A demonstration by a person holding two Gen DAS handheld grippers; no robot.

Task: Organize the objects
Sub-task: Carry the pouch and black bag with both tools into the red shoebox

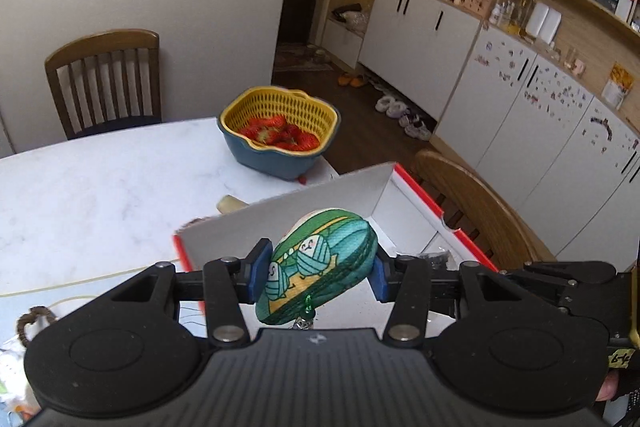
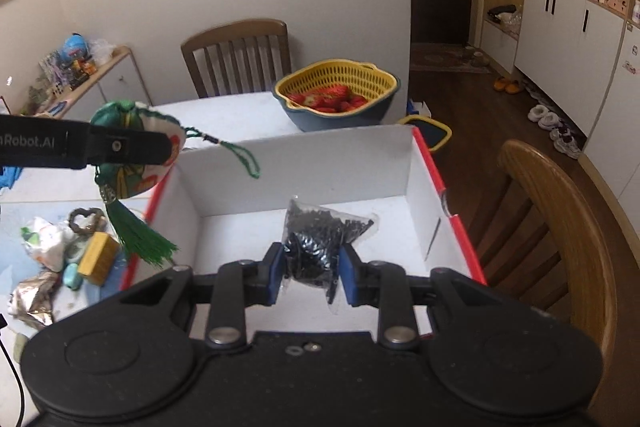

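the left gripper is clenched on a green embroidered sachet, its blue pads pressing the pouch from both sides. from the right wrist view the sachet hangs in the air just over the left wall of the white box, with its green tassel dangling down outside that wall and a thin green cord loop trailing toward the box interior.

the right gripper sits low inside the box, its blue pads closed against a clear bag of small black pieces, which lies on the box floor near the middle. the box has red-trimmed rims and stands at the counter's right edge, next to a wooden chair.

at the far right corner of the counter stands a yellow-and-blue basket holding strawberries. to the left of the box, at the near part of the counter, lies a loose pile: a yellow block, a brown heart-shaped ring, crumpled wrappers and foil. another wooden chair stands beyond the counter's far edge.
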